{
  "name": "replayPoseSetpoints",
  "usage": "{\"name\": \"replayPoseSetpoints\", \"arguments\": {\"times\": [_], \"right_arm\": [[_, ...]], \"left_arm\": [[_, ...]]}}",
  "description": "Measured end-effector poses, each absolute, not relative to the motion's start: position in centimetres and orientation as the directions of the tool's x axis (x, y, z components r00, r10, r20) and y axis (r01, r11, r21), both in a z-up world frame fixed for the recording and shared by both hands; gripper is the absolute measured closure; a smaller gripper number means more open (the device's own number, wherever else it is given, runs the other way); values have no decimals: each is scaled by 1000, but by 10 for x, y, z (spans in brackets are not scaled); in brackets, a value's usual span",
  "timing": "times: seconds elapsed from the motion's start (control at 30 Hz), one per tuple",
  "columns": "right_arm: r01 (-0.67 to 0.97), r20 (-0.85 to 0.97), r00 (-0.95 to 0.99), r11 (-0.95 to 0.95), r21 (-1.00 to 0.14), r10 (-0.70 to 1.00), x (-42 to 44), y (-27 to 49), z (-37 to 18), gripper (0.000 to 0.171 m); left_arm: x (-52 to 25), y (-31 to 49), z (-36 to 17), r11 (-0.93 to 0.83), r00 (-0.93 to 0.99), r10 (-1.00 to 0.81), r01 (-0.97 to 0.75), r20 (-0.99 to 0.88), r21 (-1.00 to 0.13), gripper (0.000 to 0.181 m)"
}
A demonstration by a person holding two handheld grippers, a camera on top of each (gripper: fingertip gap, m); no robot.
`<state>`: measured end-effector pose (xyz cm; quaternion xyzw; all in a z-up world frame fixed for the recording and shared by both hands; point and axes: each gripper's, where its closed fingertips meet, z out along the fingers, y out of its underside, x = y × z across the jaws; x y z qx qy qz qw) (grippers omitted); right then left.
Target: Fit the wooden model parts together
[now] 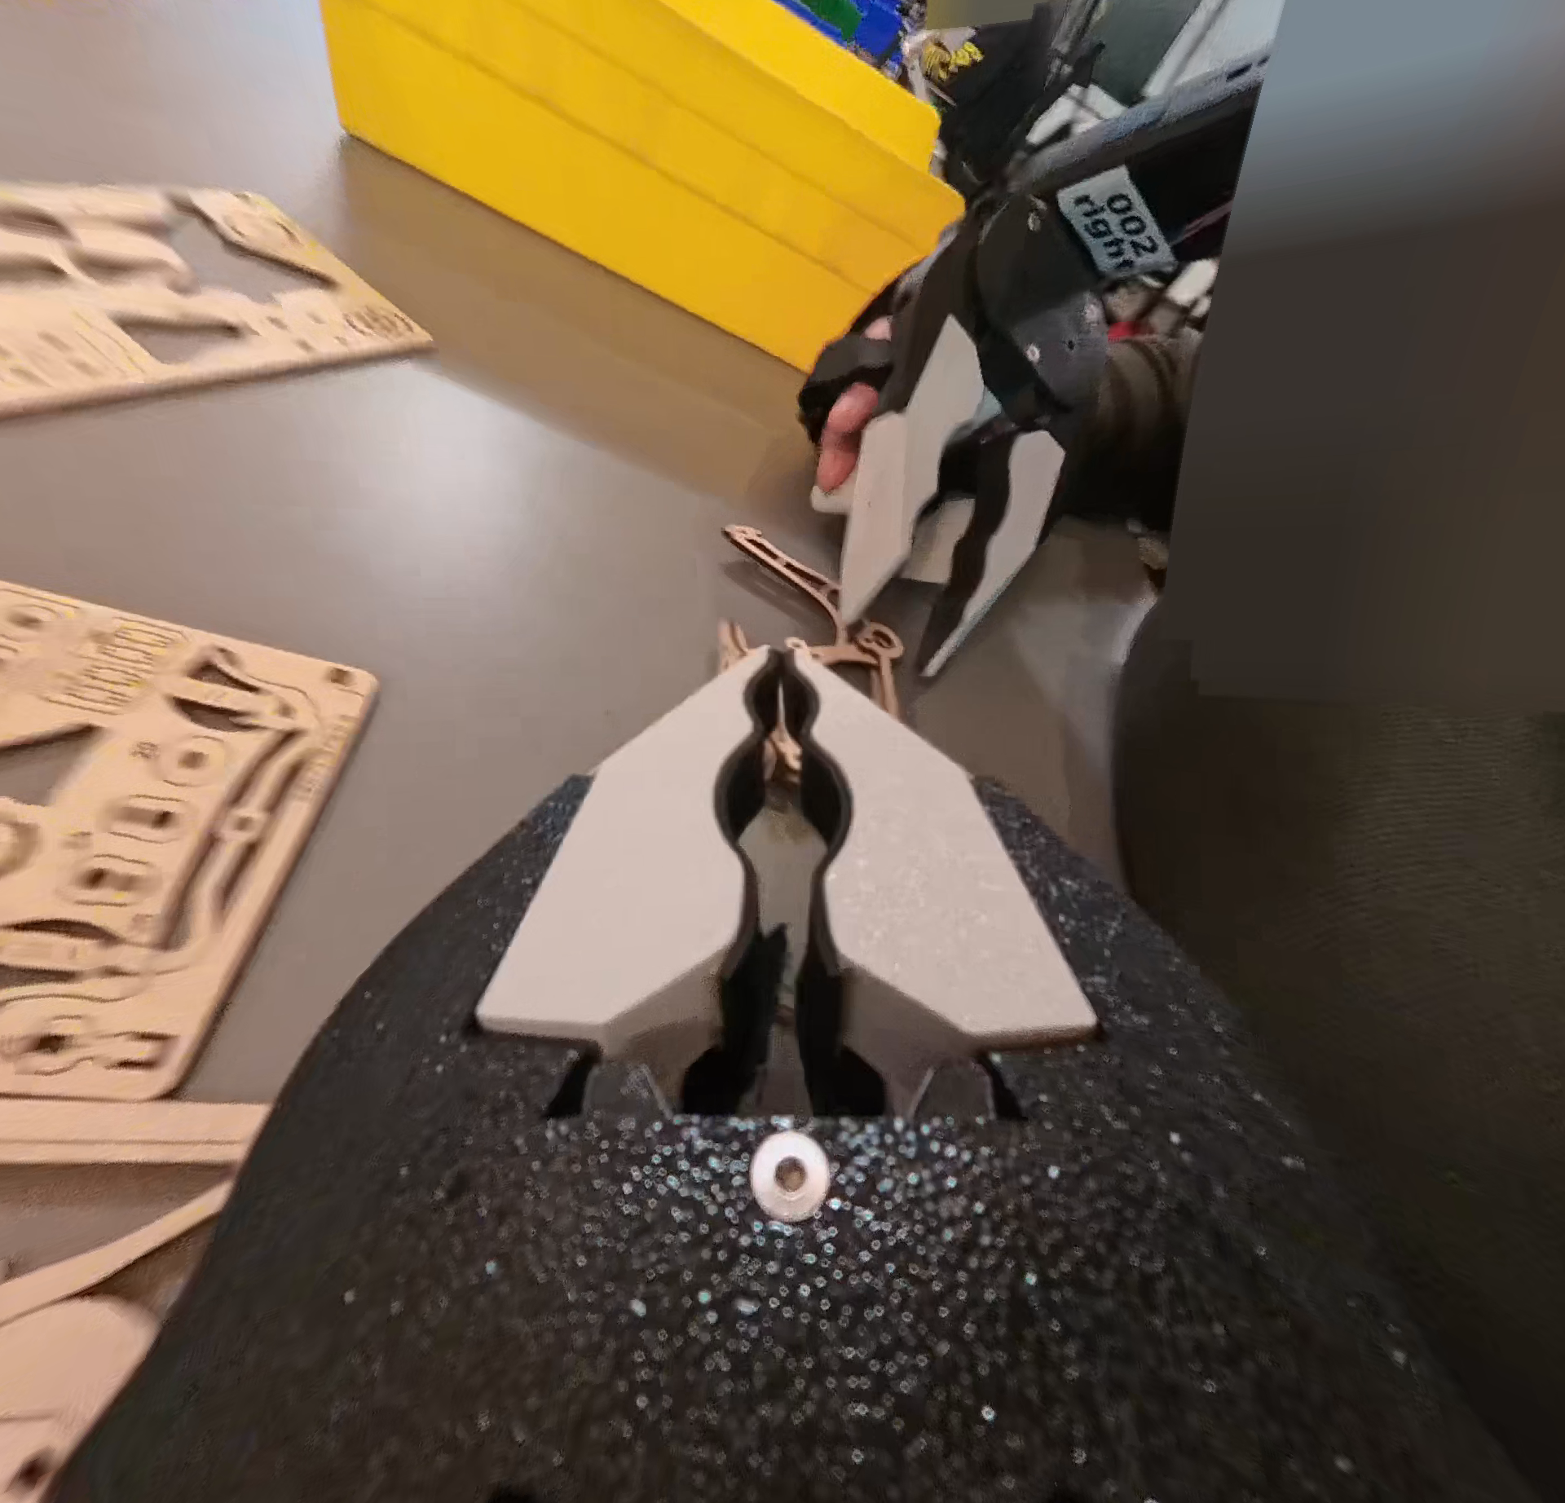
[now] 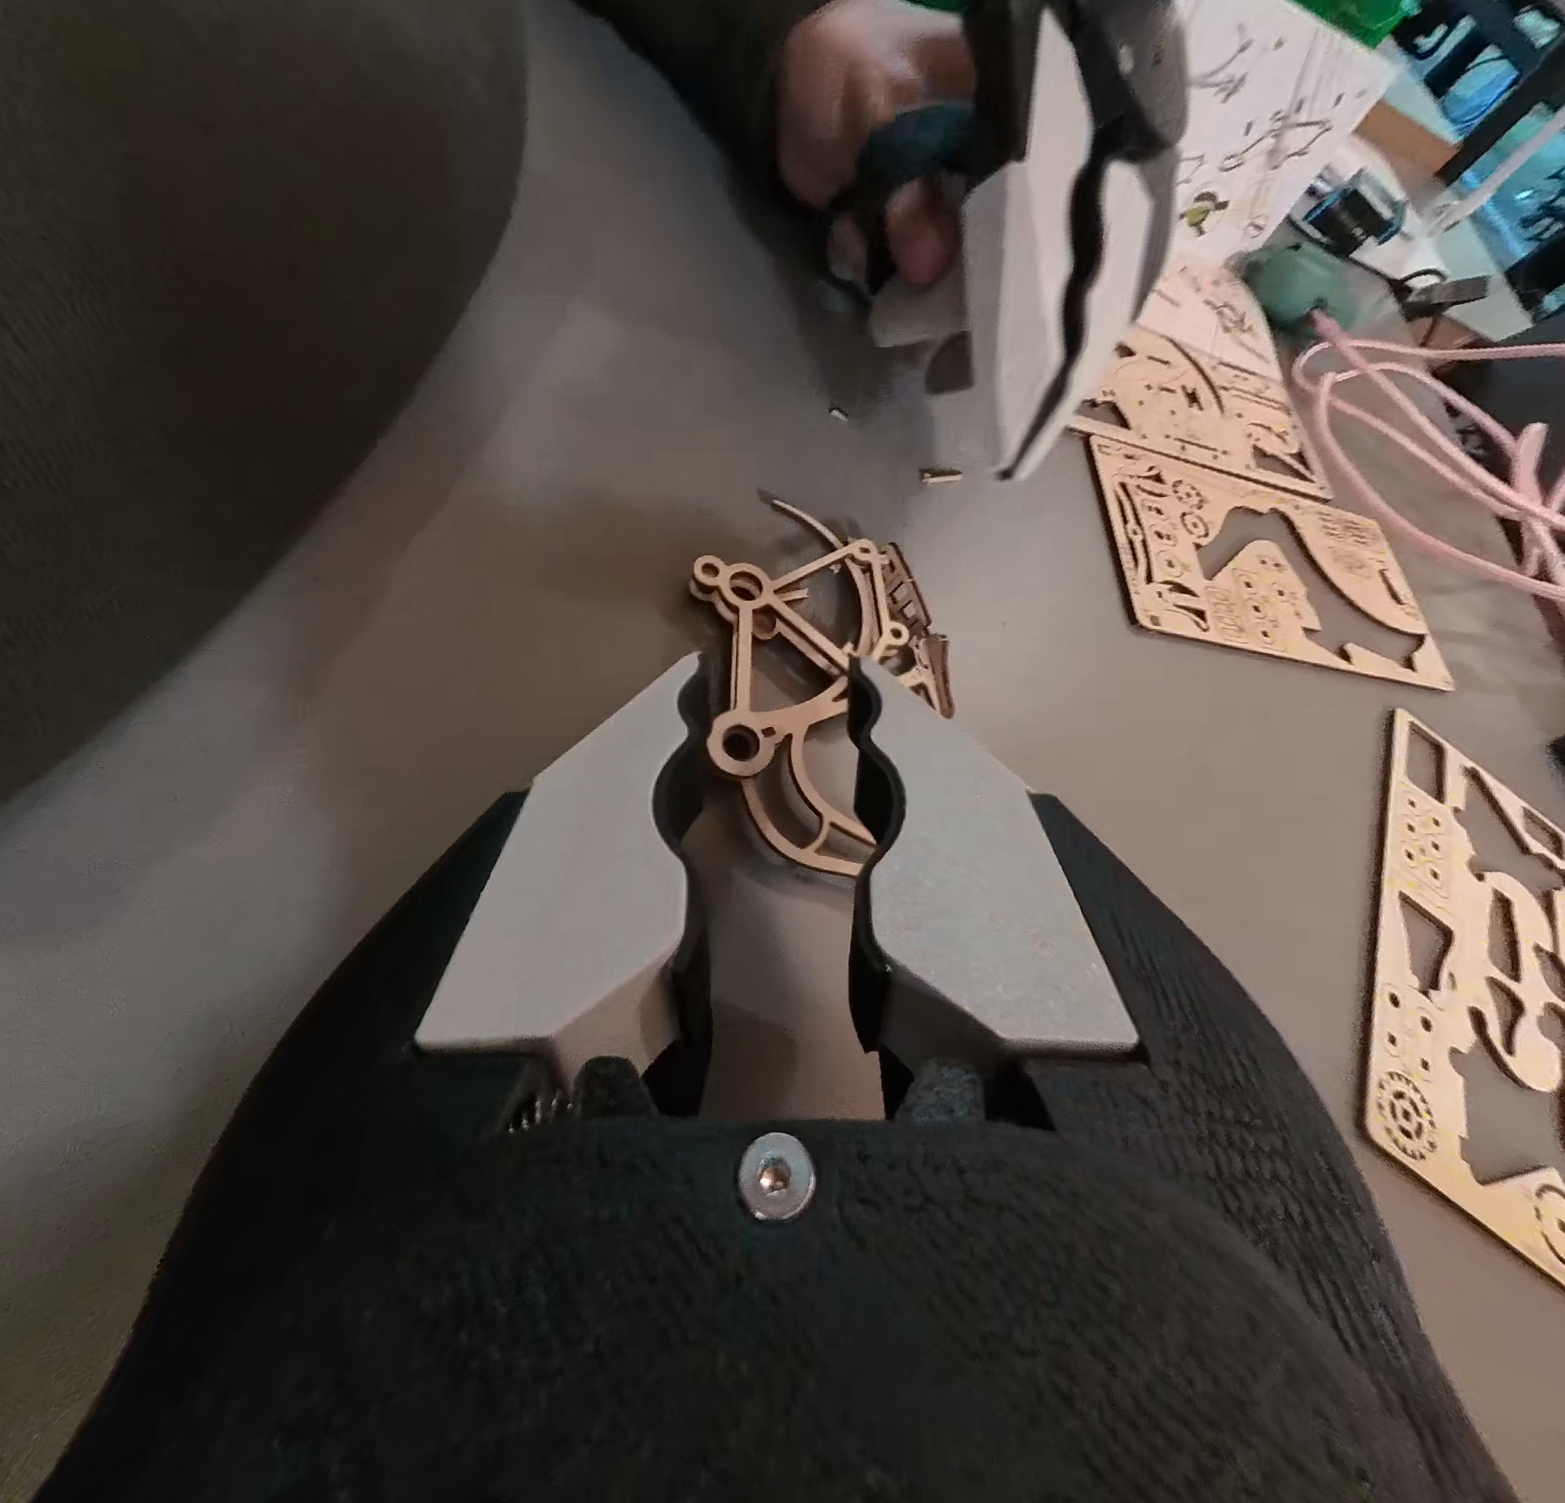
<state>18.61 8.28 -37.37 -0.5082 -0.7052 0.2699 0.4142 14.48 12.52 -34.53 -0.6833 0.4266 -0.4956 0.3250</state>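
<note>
Closest to my right lens, my right gripper point(image 2: 775, 670) is standing spread, its grey fingers point(image 2: 584, 861) straddling a laser-cut wooden frame piece point(image 2: 766, 704) without pinching it. That piece is lying flat on the grey table point(image 2: 339, 700): pale plywood, thin struts, round eyelets at its joints and a curved rib. More cut parts point(image 2: 910, 615) are lying just beyond it, touching or overlapping; I cannot tell which.

My left gripper point(image 1: 781, 658) is showing its tips nearly pressed together, and a sliver of wood point(image 1: 783, 751) is showing in the gap; I cannot tell whether it is pinched. In the right view that gripper is hanging tilted above the table near the parts, a person's hand point(image 2: 855, 133) gripping it.

Right of the parts, punched-out plywood sheets point(image 2: 1253, 582) are lying flat, bearing small printed marks, with pink cables point(image 2: 1440, 412) beyond. A yellow bin point(image 1: 610, 124) is standing behind the sheets in the left view. A white label point(image 1: 1114, 230) is sitting on the right gripper's body.
</note>
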Motion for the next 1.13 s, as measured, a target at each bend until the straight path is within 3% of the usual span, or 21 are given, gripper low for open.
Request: {"name": "replayPoseSetpoints", "arguments": {"times": [0.1,0.37,0.8,1.13], "right_arm": [[509,294,-170,339,-791,940,186,80,-378,141],[523,257,-205,328,-787,944,184,74,-382,151],[568,229,-218,314,-761,949,182,72,-390,163],[602,102,-237,228,-765,966,183,71,-393,169]], "left_arm": [[137,145,-352,-250,248,-954,-336,171,-908,181],[151,135,-379,-74,108,-994,-557,16,-827,181],[153,120,-390,-62,23,-998,-604,61,-795,181],[154,119,-389,-131,4,-987,-595,160,-793,181]]}}
